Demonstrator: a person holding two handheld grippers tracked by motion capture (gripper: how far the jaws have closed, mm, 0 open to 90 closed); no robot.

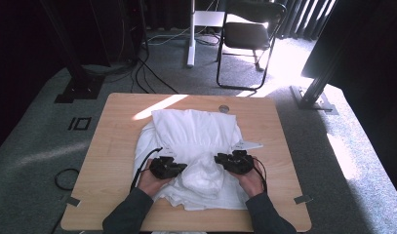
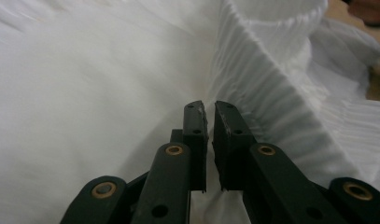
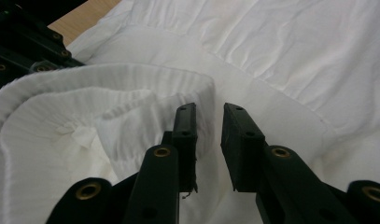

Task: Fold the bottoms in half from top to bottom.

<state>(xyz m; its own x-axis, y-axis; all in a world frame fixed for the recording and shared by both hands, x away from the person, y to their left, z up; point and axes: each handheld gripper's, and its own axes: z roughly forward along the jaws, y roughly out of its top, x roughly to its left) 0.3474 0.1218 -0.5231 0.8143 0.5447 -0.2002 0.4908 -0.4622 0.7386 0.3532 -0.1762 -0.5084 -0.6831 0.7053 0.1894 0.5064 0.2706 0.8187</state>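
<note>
The white pleated cloth garment (image 1: 193, 146) lies spread across the middle of the pale wooden desk (image 1: 113, 161), and both grippers are right in it at the near edge. Left gripper (image 2: 206, 108): jaws nearly pressed together with just a slit between them, no fabric visibly caught, the ribbed fold (image 2: 267, 88) rising just to its right. Right gripper (image 3: 210, 109): jaws a little apart, with the curled pleated rim (image 3: 108, 93) just ahead and to its left, not yet pinched.

My read: the two are gathering the bunched middle. To do it well, each gripper should bite one layer at the rim of the fold, close firmly, then lift together so the pleats don't drag.

Farther out, beyond the desk, a black folding chair (image 1: 249, 34) stands on the grey carpet. No containers in sight.
</note>
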